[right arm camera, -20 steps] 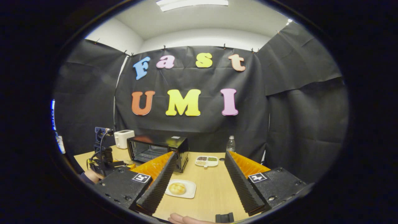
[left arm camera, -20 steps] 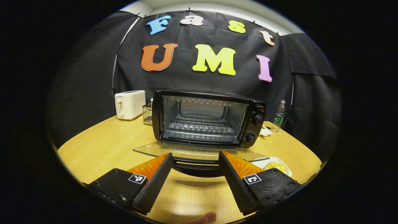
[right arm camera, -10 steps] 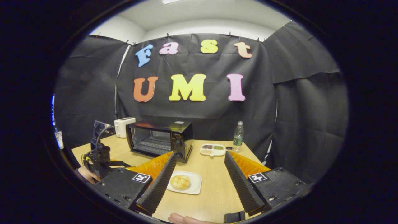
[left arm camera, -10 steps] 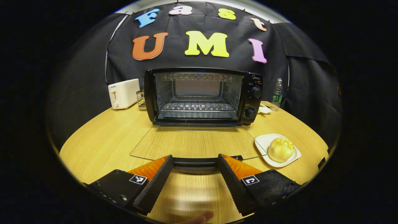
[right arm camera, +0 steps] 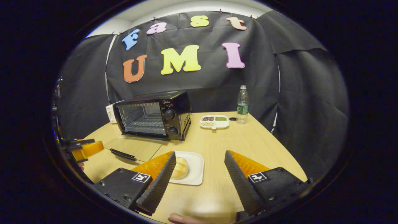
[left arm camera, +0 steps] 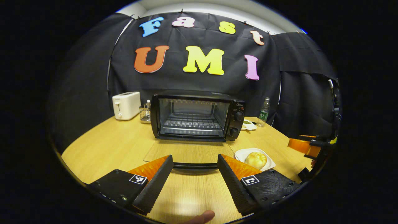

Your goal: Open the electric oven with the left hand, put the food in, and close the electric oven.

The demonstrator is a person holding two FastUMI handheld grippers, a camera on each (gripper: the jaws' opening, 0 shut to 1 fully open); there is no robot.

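a recording booth dressed as a small kitchen corner, not a real home; black cloth (right arm camera: pixel 298 93) hangs pinned on all sides as walls, with a plain white ceiling (left arm camera: pixel 199 7) above it; one round-edged wooden table (right arm camera: pixel 248 143) carries countertop appliances and food: a black electric oven (left arm camera: pixel 199 116) with its glass door folded down, a white toaster (left arm camera: pixel 126 105), a wire rack (left arm camera: pixel 145 113), a water bottle (right arm camera: pixel 242 104), a divided snack tray (right arm camera: pixel 214 122) and a bun (right arm camera: pixel 180 168) on a white plate (right arm camera: pixel 194 172)
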